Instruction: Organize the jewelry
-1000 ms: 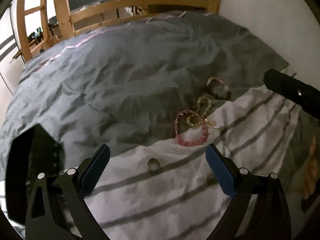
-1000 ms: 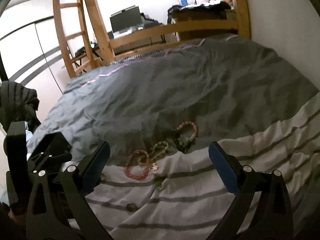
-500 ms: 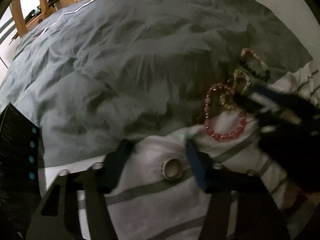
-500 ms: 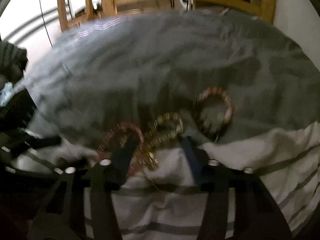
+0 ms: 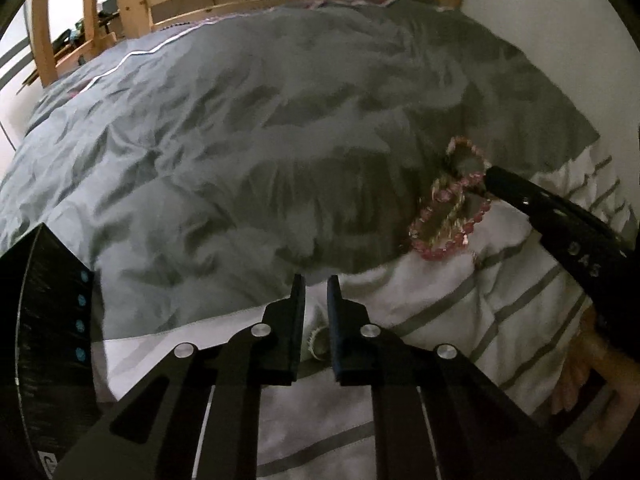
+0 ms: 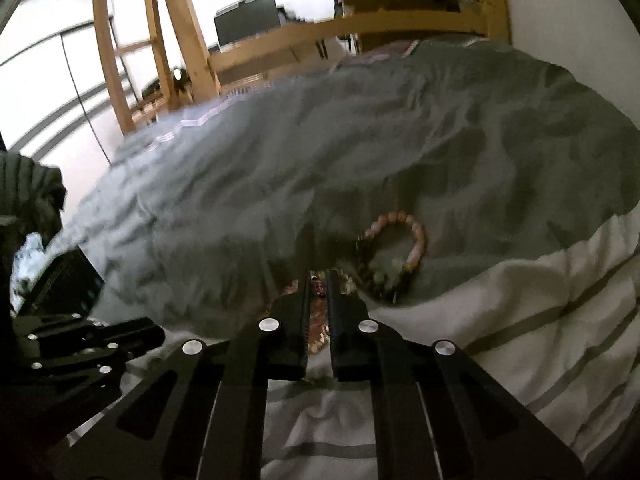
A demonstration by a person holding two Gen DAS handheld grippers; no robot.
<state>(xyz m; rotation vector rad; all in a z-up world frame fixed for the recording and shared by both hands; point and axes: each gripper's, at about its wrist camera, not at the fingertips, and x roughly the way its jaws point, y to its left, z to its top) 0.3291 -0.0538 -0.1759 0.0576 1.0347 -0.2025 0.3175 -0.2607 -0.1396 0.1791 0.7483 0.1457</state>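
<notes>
While both cameras look out over the bed, I read the scene like this:

Left gripper (image 5: 316, 284): my fingers are drawn close together around a small ring (image 5: 318, 343) lying on the striped white sheet (image 5: 460, 320). The ring sits in the narrow gap near the finger bases, and I cannot tell whether the pads actually touch it.

Right gripper (image 6: 319, 278): fingers closed to a thin slit, with pink beads of the pink bracelet (image 6: 319, 286) and a bit of gold chain (image 6: 318, 336) caught between them — clamped on that cluster.

Pink bracelet, left view: in the left wrist camera the pink bracelet (image 5: 450, 222) lies to the right at the border of the grey duvet (image 5: 240, 140) and the sheet, tangled with the gold chain (image 5: 444, 204); the right gripper's dark finger (image 5: 516, 188) reaches in from the right and meets it.

Beaded bracelet (image 6: 394, 256): a peach and dark bead loop on the duvet, just right of and beyond my right fingertips, apart from them.

Left gripper seen from the right camera: its black body (image 6: 80, 344) shows low on the left, over the sheet.

Black box (image 5: 44, 340): at the near left edge of the left view, with small blue dots.

Far side: wooden bed frame (image 6: 192, 48) — and a dark monitor (image 6: 246, 16) beyond it.
</notes>
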